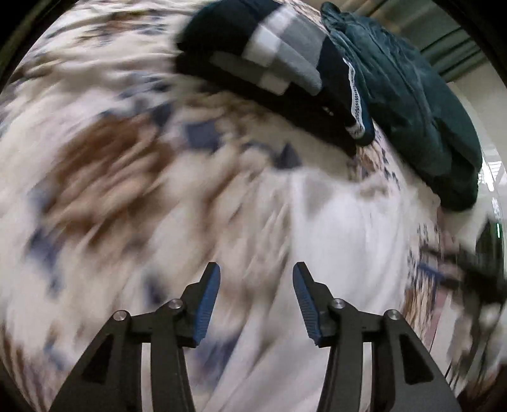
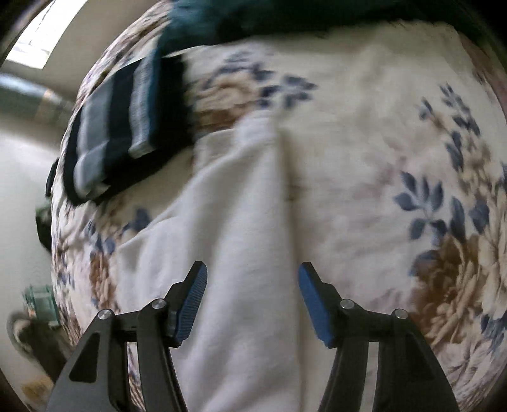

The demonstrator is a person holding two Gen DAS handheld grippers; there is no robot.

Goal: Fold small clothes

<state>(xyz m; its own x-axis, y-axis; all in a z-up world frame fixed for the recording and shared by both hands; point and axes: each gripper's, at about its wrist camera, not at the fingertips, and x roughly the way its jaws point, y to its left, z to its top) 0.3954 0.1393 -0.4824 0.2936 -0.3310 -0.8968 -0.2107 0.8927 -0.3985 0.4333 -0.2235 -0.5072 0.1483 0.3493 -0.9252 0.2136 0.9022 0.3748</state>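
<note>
Both your left tongs [image 1: 256, 275] and right tongs [image 2: 252, 275] are spread, holding nothing. The white garment [image 2: 240, 222] lies flat on the floral bedspread [image 2: 396, 133] directly beneath them, apparently partly folded. Striped folded clothes [image 1: 285, 50] and a teal garment [image 1: 412, 104] sit stacked beyond, likely finished.

garment [image 2: 240, 222] on bedspread [image 2: 380, 158], folded clothes [image 2: 120, 126] behind

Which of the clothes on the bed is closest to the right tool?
The white garment, lying unfolded right under the open right tool. The striped folded piece and the dark teal garment lie farther away.
</note>
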